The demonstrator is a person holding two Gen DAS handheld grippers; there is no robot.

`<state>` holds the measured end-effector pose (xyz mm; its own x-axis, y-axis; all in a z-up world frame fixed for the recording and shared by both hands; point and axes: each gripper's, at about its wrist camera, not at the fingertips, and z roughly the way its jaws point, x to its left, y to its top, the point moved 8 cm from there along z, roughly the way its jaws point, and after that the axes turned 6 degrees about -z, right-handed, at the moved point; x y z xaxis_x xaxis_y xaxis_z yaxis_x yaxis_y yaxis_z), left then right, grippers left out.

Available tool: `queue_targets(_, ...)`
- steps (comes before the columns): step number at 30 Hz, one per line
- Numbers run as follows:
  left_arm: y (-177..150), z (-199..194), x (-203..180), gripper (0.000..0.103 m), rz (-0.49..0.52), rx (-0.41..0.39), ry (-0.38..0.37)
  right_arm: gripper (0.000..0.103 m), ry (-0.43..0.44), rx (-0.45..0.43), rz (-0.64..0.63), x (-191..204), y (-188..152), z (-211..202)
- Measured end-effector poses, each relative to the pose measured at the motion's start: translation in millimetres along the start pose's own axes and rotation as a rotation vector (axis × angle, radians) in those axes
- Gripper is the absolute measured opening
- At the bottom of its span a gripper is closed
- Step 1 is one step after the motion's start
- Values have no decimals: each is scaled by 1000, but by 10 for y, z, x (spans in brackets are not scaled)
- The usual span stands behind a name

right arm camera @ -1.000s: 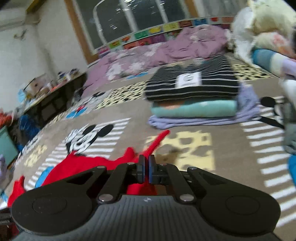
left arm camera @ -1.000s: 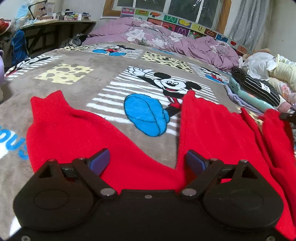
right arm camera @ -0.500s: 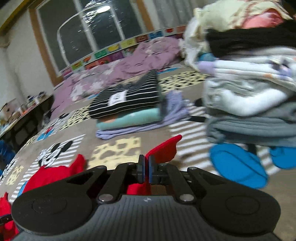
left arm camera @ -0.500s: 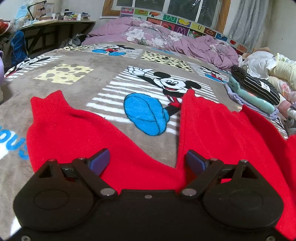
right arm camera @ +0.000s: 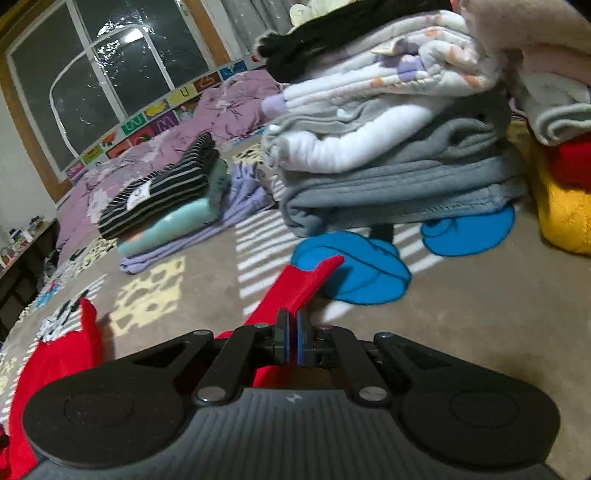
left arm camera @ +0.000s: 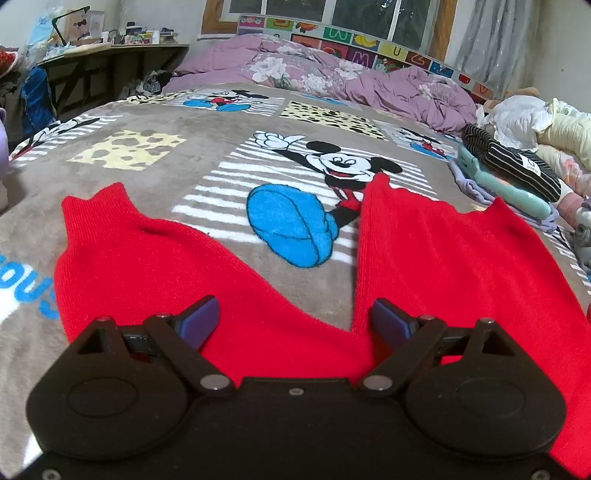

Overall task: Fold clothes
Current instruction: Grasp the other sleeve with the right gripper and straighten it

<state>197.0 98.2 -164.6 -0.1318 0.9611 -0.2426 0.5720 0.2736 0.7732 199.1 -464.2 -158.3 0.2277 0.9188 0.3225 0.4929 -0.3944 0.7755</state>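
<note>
Folded piles point(right arm camera: 388, 155) sit far right, but the red sweater point(left arm camera: 443, 258) lies unfolded: right tongs point(right arm camera: 293, 339) pinch its corner, left tongs point(left arm camera: 295, 325) gape empty.

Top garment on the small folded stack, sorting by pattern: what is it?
Black with thin white stripes, clearest in the right wrist view.

Dark window point(left arm camera: 332, 14) behind the bed, cluttered desk point(left arm camera: 110, 51) at left wall.
</note>
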Motion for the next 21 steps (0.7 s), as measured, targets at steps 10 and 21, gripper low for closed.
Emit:
queue_targets(10,18,-24,-7,90,6,-2,15,18,-53,43,90,-190,-143,106)
queue_targets(21,-147,-987,-1393,50,338,-197,-348,36,101,-52,298,-241,-253,141)
